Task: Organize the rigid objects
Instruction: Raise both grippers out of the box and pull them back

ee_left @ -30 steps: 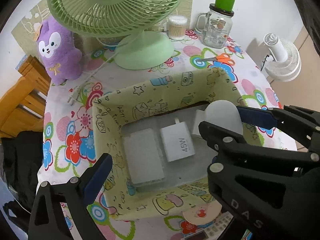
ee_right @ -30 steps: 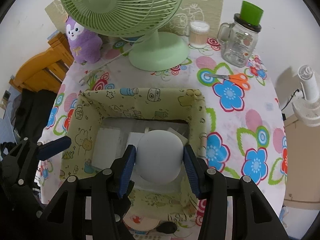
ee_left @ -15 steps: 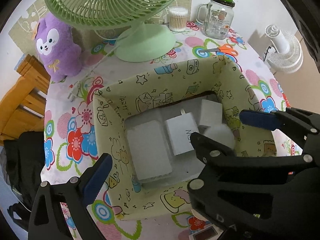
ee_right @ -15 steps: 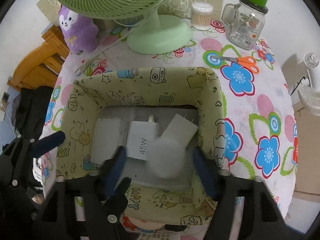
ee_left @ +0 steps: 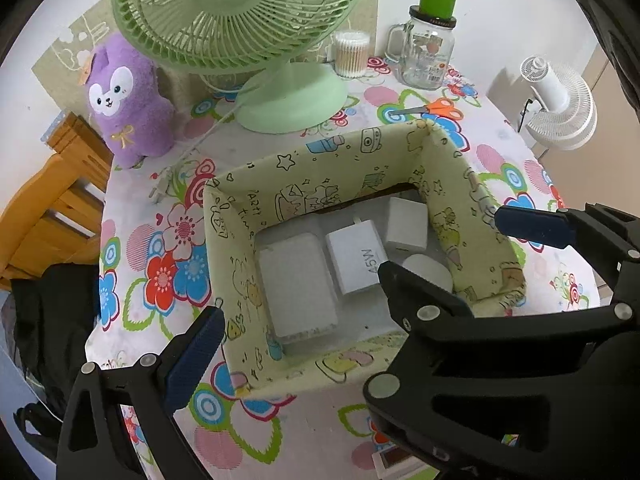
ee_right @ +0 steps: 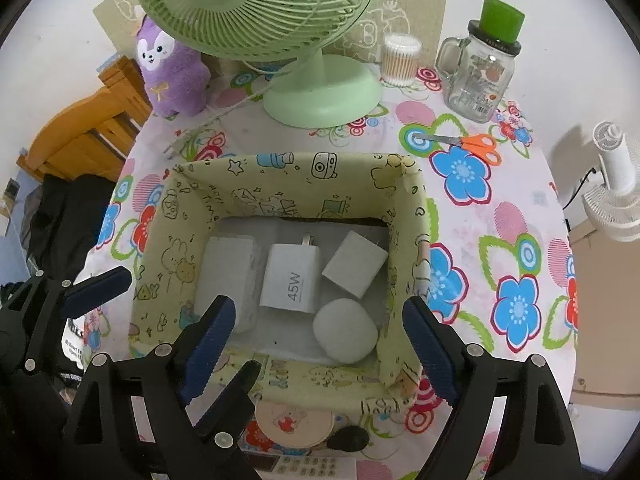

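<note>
A pale yellow cartoon-print fabric basket [ee_right: 280, 172] [ee_left: 304, 176] stands on the flowered tablecloth. In it lie a flat white box [ee_right: 226, 276] [ee_left: 296, 284], a white 45W charger [ee_right: 290, 278] [ee_left: 354, 256], a smaller white charger [ee_right: 354, 264] [ee_left: 406, 226] and a white rounded case [ee_right: 346, 336] [ee_left: 428, 272]. My right gripper [ee_right: 318, 316] [ee_left: 456, 248] hangs over the basket's near right corner. Its jaws are opening, and the rounded case rests on the basket floor below them, free of the pads. My left gripper [ee_left: 320, 356] stands wide open at the basket's near left side with nothing in it.
Behind the basket stand a green fan [ee_right: 320, 92], a purple plush [ee_right: 172, 76], a cotton swab tub [ee_right: 400, 60] and a glass jar mug [ee_right: 480, 76]. Orange scissors [ee_right: 468, 144] lie at the right. A remote [ee_right: 308, 468] and a coaster [ee_right: 294, 420] lie near the front edge.
My right gripper has opened and let go of the white rounded case, which now lies in the basket. The gripper has drawn back a little. The left gripper has stayed put.
</note>
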Demonstrator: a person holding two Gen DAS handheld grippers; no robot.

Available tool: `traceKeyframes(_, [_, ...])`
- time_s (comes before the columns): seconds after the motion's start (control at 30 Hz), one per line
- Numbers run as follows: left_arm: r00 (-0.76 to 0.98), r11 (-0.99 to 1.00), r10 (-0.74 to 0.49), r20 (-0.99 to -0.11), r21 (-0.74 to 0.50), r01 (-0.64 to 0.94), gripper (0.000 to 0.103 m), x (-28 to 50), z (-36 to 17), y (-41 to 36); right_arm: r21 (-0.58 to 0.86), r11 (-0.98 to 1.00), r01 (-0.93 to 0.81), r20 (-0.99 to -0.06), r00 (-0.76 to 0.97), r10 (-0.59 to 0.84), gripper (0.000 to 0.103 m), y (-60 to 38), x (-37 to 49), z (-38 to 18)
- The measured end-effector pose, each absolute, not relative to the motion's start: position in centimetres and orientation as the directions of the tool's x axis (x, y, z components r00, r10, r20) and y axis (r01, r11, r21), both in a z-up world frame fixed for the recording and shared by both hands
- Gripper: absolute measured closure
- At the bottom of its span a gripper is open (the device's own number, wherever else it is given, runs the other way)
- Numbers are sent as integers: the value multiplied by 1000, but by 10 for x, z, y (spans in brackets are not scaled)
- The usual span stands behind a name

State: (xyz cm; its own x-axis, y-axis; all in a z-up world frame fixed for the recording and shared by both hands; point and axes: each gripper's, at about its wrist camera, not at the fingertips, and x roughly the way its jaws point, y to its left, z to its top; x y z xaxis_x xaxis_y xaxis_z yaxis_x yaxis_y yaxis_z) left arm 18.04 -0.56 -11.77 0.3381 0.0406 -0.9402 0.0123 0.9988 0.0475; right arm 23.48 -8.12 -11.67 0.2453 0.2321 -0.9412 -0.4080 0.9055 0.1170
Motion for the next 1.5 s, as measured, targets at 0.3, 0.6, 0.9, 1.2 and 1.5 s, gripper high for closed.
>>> traceKeyframes(0.3, [358, 999, 36, -933, 36, -7, 3, 158, -106, -12, 105, 900, -423, -930, 278, 239, 15, -93, 211, -100])
traceKeyframes(0.6, [374, 999, 48, -926, 42, -24, 3, 133, -98, -19, 80, 898, -433, -922, 310, 232, 15, -111, 187, -86])
traceKeyframes(0.9, [376, 998, 54, -925, 38, -52, 3, 108, -95, -25, 77, 898, -433, -917, 324, 235, 15, -131, 166, -77])
traceKeyframes(1.2, [359, 996, 54, -932, 27, -79, 3, 88, -104, -30, 75, 896, -438, -918, 320, 233, 15, -152, 148, -82])
traceKeyframes(1.5, [342, 993, 45, -939, 4, -119, 3, 73, -117, -34, 89, 895, -438, -923, 301, 239, 15, -171, 136, -94])
